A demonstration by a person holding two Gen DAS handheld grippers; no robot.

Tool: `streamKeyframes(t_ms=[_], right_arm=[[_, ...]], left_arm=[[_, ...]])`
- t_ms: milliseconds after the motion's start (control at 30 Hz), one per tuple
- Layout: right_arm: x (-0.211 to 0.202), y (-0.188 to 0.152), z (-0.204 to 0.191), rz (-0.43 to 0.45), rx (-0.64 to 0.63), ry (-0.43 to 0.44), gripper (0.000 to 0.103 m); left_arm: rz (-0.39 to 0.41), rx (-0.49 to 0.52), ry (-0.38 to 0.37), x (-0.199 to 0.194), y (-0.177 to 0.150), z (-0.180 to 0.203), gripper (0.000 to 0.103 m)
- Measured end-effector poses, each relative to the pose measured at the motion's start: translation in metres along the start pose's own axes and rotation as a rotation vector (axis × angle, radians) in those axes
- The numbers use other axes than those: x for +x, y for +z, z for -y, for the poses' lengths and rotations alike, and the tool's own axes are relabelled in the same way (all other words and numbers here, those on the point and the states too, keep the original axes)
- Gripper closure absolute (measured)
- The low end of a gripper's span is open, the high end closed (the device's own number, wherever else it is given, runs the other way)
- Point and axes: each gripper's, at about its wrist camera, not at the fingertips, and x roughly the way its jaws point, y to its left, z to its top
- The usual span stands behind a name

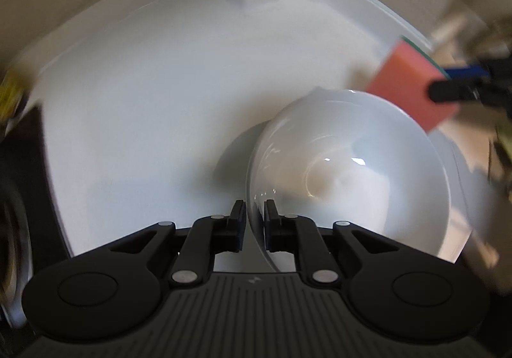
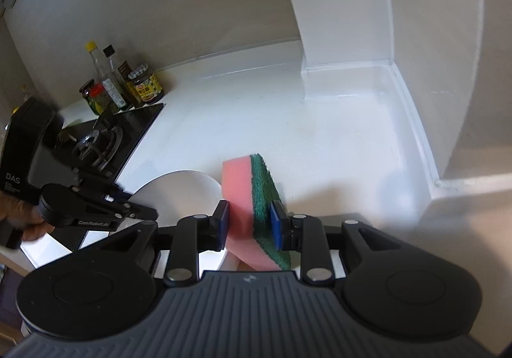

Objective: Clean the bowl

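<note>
A white bowl (image 1: 348, 172) is held tilted above the white counter (image 1: 144, 102). My left gripper (image 1: 255, 217) is shut on its near rim, one finger inside and one outside. My right gripper (image 2: 251, 223) is shut on a pink sponge (image 2: 240, 198) with a green scouring side. In the left wrist view the sponge (image 1: 412, 89) hovers at the bowl's far right rim, with the right gripper (image 1: 454, 87) behind it. In the right wrist view the bowl (image 2: 179, 194) shows to the left of the sponge, with the left gripper (image 2: 140, 214) on its edge.
A gas stove (image 2: 102, 140) lies at the counter's left, with several sauce bottles and jars (image 2: 121, 86) behind it. A white pillar (image 2: 339, 22) with a vent and a raised ledge (image 2: 416, 134) bound the counter at the back right.
</note>
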Motion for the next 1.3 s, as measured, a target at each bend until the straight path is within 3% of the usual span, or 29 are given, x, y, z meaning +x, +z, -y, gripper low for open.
streamKeyframes(t_ms=[67, 200, 267, 367, 433, 500, 567, 667, 800, 967, 1033, 1167, 1300], right_arm=[[-0.003, -0.005, -0.001, -0.003, 0.010, 0.017, 0.080], [-0.003, -0.005, -0.007, -0.024, -0.045, 0.025, 0.080], [0.000, 0.001, -0.005, -0.038, -0.055, 0.034, 0.080], [0.009, 0.010, -0.005, -0.046, -0.081, 0.037, 0.080], [0.015, 0.016, -0.008, -0.047, -0.107, 0.028, 0.080], [0.020, 0.020, -0.008, -0.047, -0.117, 0.021, 0.080], [0.021, 0.022, -0.007, -0.049, -0.112, 0.023, 0.080], [0.018, 0.019, -0.006, -0.044, -0.098, 0.026, 0.080], [0.013, 0.011, -0.008, -0.029, -0.093, 0.022, 0.080], [0.005, 0.003, -0.010, -0.030, -0.093, 0.022, 0.080], [0.002, 0.002, -0.011, -0.038, -0.108, 0.023, 0.080], [0.004, 0.009, -0.007, -0.049, -0.110, 0.030, 0.080], [0.014, 0.017, -0.011, -0.048, -0.135, 0.009, 0.080]], left_arm=[[0.007, -0.055, -0.003, -0.003, -0.010, -0.002, 0.091], [0.024, 0.005, 0.015, -0.005, -0.016, 0.000, 0.092], [0.019, 0.106, 0.040, -0.004, -0.012, 0.005, 0.092], [0.014, 0.236, 0.020, 0.000, -0.002, 0.009, 0.093], [0.010, 0.378, -0.002, 0.003, 0.003, 0.014, 0.091], [0.002, 0.419, -0.019, 0.003, 0.006, 0.014, 0.090], [-0.018, 0.366, -0.033, 0.003, 0.012, 0.009, 0.090], [0.000, 0.222, 0.007, -0.009, 0.009, 0.006, 0.090], [0.045, 0.016, 0.032, -0.026, -0.015, 0.005, 0.091], [0.083, -0.123, 0.019, -0.029, -0.035, -0.002, 0.091], [0.094, -0.105, 0.034, -0.029, -0.036, 0.002, 0.094], [0.096, 0.029, 0.055, -0.021, -0.023, 0.016, 0.095], [0.090, 0.226, 0.059, -0.013, -0.013, 0.030, 0.093]])
